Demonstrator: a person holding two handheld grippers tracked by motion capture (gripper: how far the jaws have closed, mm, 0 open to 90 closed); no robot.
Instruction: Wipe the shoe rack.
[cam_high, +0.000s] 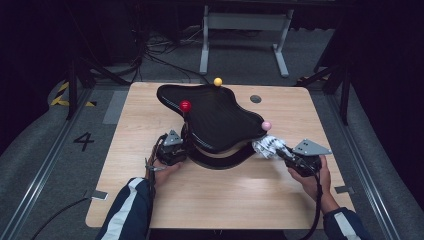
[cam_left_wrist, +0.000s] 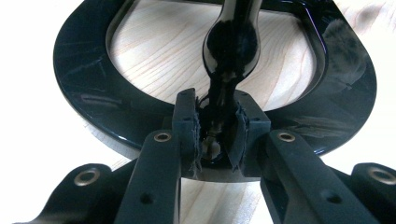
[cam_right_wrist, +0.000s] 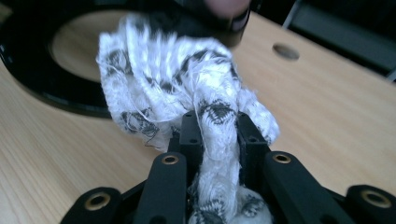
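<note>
A: What do our claws hold?

B: Our right claw (cam_right_wrist: 212, 135) is clamped on a bunched white patterned cloth (cam_right_wrist: 187, 84), pressed to the edge of a glossy black stand (cam_high: 215, 117) just ahead of it. Our left claw (cam_left_wrist: 217, 135) grips the stand's thin upright post (cam_left_wrist: 229, 51), steadying it above its ring base (cam_left_wrist: 84, 93) on the tabletop (cam_high: 225, 195).

A: How far along are we?

B: We judge the wiping under way: only the near rim is touched, and most remains.
</note>
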